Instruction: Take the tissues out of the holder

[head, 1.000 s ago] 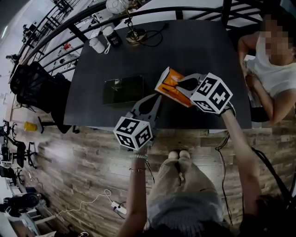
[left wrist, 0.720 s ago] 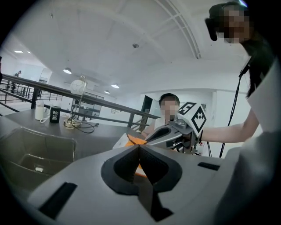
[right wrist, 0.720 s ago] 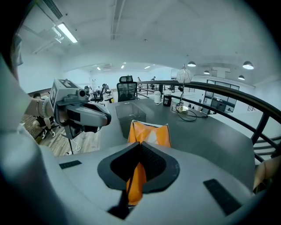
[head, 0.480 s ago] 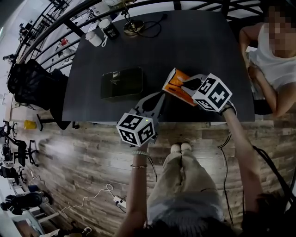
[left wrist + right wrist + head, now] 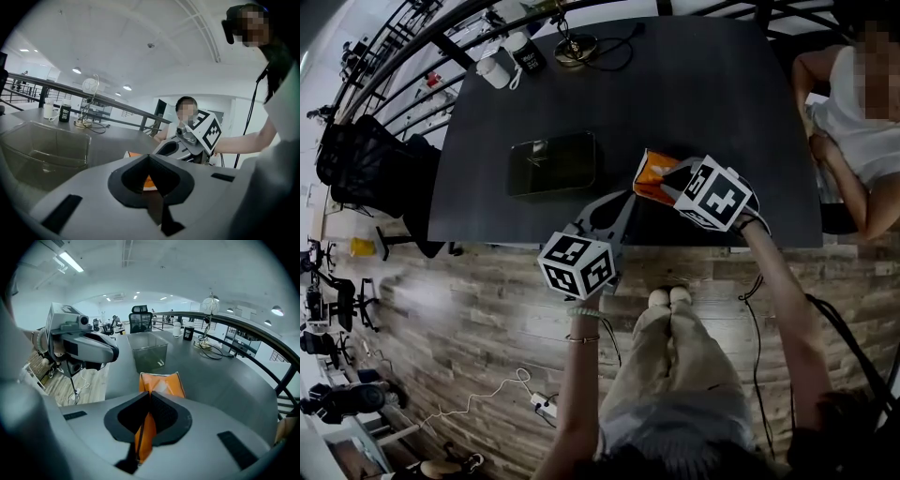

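Nearest, the left tongs [image 5: 149, 161] were pressed together with nothing between them. Beyond them, the right tongs [image 5: 150, 401] were clamped on one thin edge of the orange tissue pack [image 5: 161, 383]. The pack was held over the worktop [image 5: 722, 103], already outside the clear holder [image 5: 551, 164] farther back. I think the smooth wrapper could slip from so narrow a grip and fall.

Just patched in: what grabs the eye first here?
The orange tissue pack, clamped in the right gripper over the near side of the dark table. To its left on the table stands the clear holder, which looks empty. The left gripper hangs shut on nothing at the table's near edge.
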`<action>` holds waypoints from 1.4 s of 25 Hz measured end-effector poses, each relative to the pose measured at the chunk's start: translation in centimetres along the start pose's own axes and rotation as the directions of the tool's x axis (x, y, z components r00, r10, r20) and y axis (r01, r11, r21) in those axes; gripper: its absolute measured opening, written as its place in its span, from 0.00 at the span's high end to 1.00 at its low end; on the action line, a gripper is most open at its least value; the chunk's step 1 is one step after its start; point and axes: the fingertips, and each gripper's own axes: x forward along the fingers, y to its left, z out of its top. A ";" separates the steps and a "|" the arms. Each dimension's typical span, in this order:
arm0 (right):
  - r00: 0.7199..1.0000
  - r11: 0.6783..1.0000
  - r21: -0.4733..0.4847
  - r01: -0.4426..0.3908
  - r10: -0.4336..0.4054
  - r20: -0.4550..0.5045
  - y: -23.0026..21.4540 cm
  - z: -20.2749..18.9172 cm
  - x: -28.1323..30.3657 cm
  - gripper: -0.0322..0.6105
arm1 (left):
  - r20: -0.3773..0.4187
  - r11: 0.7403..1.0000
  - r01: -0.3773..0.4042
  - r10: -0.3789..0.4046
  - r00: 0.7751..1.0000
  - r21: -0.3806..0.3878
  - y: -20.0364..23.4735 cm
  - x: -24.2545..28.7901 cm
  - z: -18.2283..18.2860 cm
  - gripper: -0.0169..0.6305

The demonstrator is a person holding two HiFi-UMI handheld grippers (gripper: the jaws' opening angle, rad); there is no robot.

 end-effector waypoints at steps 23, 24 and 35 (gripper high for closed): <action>0.994 0.994 0.009 0.112 -0.112 0.012 0.0 0.8 0.0 0.82 | 0.037 1.000 -0.011 0.011 0.999 0.001 0.4 -1.4 0.7 0.96; 0.992 0.993 0.015 0.119 -0.119 0.029 -0.2 0.9 -0.2 0.82 | 0.043 1.000 -0.010 0.010 0.999 0.004 0.4 -1.6 0.9 0.96; 0.952 0.982 0.186 0.027 -0.082 0.296 2.2 6.0 -4.4 0.85 | 0.128 0.998 0.003 -0.012 0.992 0.066 -1.5 -3.7 4.4 0.96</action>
